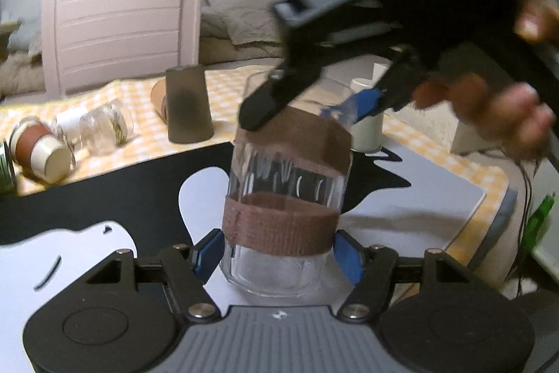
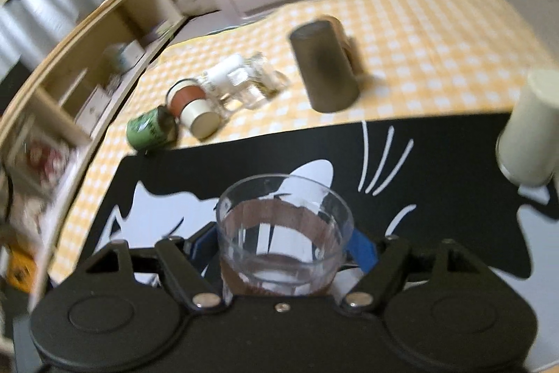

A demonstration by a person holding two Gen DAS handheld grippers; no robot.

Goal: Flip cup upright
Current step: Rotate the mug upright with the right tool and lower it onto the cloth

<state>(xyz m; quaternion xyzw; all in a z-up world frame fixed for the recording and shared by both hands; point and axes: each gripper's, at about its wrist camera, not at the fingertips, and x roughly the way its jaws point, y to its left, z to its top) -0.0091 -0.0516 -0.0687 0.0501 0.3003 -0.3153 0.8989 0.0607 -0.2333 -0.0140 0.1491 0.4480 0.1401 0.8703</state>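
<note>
A yellow checked tablecloth (image 2: 419, 34) covers the table, with a black and white mat (image 2: 436, 156) laid over its near part and a pink chair (image 1: 122, 23) behind. On the cloth a dark tumbler (image 2: 325, 69) stands mouth down. Beside it lie a brown and cream cup (image 2: 192, 109), a clear jar (image 2: 244, 83) and a green can (image 2: 148, 130), all on their sides. A white cup (image 2: 527, 131) stands mouth down at the mat's edge.

The glass cup (image 1: 286, 198) stands upright on the mat, mouth up and empty, clear with two brown bands around it. The left gripper (image 1: 276, 254) has its blue pads on either side of the cup's base, though whether they press it is unclear. The right gripper (image 2: 283, 254) is clamped around the upper part near the rim.
</note>
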